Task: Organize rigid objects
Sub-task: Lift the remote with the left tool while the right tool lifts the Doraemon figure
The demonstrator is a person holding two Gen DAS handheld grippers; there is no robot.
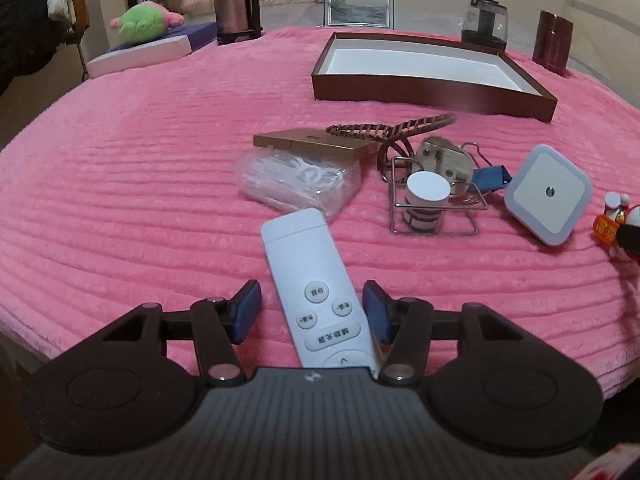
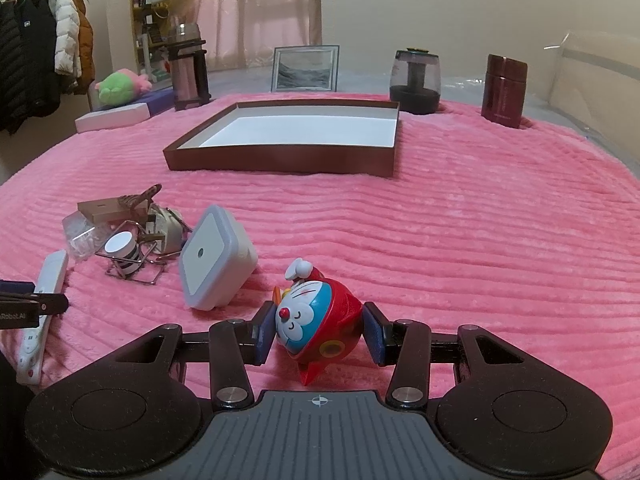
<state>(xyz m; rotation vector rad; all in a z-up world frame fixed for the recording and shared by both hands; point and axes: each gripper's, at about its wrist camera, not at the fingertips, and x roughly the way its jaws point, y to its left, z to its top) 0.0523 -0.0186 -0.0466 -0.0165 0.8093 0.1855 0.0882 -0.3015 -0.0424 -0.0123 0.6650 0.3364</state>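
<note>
A white remote (image 1: 316,296) lies on the pink blanket between the fingers of my left gripper (image 1: 312,314), which is open with a gap on each side. My right gripper (image 2: 318,334) straddles a red and blue Doraemon toy (image 2: 316,320); its pads sit close against the toy's sides, and I cannot tell whether they grip it. A brown tray (image 2: 280,160) with a white floor stands farther back, also in the left wrist view (image 1: 432,90). A white square night light (image 2: 214,258) lies left of the toy.
A clutter pile holds a gold box (image 1: 312,142), a plastic bag (image 1: 296,182), a wire holder with a white cap (image 1: 428,196), a plug (image 1: 444,160) and a woven piece (image 1: 384,128). Jars (image 2: 416,80), a picture frame (image 2: 306,68) and a plush (image 2: 120,86) stand at the back.
</note>
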